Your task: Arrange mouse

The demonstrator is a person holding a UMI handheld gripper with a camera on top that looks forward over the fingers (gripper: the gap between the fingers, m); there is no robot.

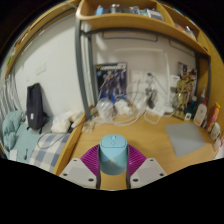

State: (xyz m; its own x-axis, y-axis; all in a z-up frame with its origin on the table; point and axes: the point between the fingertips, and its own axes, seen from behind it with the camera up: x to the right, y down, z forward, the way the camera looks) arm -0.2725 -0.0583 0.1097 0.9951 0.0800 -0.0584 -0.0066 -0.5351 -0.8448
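Observation:
A pale blue mouse (pixel 112 154) sits upright between my two fingers, lifted above the wooden desk (pixel 150 140). The gripper (pixel 112 160) is shut on it, with the magenta pads (pixel 90 157) pressing on both of its sides. The mouse's top end points forward, away from me. Its lower part is hidden behind the fingers. A grey mouse mat (pixel 184 136) lies on the desk off to the right, beyond the fingers.
Clutter stands along the back of the desk: a poster (pixel 110 80), figurines and bottles (pixel 188 100). Shelves (pixel 140 20) hang overhead. A bed (pixel 40 145) with bedding lies to the left, past the desk's edge.

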